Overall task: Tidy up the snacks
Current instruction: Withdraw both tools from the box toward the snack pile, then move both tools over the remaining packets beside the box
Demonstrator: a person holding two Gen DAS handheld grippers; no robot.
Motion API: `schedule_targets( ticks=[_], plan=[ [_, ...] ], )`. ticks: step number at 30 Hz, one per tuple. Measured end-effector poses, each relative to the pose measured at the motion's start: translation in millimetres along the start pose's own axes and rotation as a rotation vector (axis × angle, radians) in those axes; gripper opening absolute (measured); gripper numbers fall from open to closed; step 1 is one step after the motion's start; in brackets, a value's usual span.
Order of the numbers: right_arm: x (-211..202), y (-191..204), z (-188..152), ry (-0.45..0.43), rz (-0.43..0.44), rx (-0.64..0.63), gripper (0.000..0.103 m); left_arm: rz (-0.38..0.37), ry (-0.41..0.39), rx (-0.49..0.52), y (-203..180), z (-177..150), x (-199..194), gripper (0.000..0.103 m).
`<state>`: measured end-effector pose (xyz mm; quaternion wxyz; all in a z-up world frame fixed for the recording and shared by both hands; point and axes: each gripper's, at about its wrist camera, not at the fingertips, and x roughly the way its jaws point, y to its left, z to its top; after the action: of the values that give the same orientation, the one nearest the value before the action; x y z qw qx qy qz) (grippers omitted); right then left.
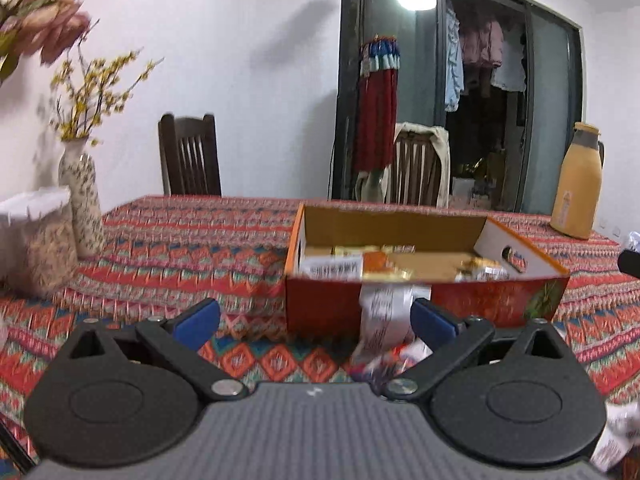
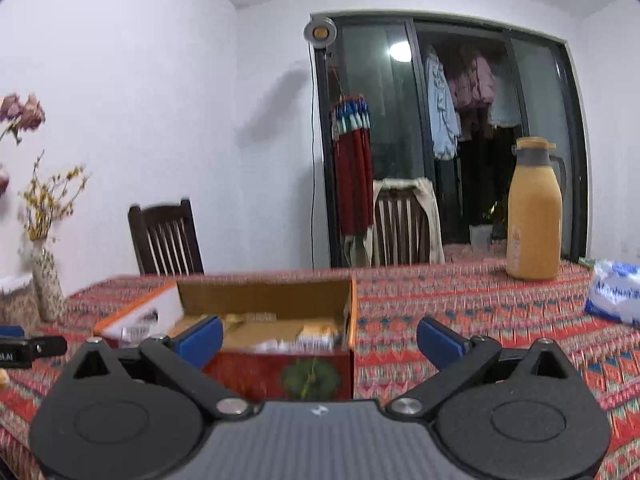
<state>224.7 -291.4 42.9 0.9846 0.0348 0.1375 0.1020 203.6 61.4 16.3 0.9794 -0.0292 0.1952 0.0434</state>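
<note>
While both grippers hover with fingers spread wide, holding nothing, an open box (image 1: 424, 300) of snacks sits mid-frame. A white packet (image 1: 384, 320) leans against its front, beside the left gripper (image 1: 316, 320). The right gripper (image 2: 320, 340) faces the box's corner.

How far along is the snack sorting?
Partly done. Done: several packets already lie in the open box. In hand: nothing; the left gripper and the right gripper are both open. A white packet sits blurred near the left gripper's right finger, apparently not clamped. Left: that packet, wrappers at the left view's edge, and a blue-white bag on the table.
</note>
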Motion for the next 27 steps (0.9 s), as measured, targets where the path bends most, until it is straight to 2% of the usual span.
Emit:
schedule_targets(
  ticks=[4, 12, 27],
  plan=[
    [-5, 1, -19, 0.063, -0.013, 0.002, 0.103, -0.004, 0.041, -0.020, 3, -16, -2, 0.103],
    [-19, 0, -52, 0.155, -0.019, 0.035, 0.103, -0.024, 0.054, -0.022, -4, -26, -12, 0.103],
    [-35, -8, -70, 0.218, -0.023, 0.061, 0.103, -0.004, 0.088, -0.045, -8, -37, 1, 0.103]
  ],
)
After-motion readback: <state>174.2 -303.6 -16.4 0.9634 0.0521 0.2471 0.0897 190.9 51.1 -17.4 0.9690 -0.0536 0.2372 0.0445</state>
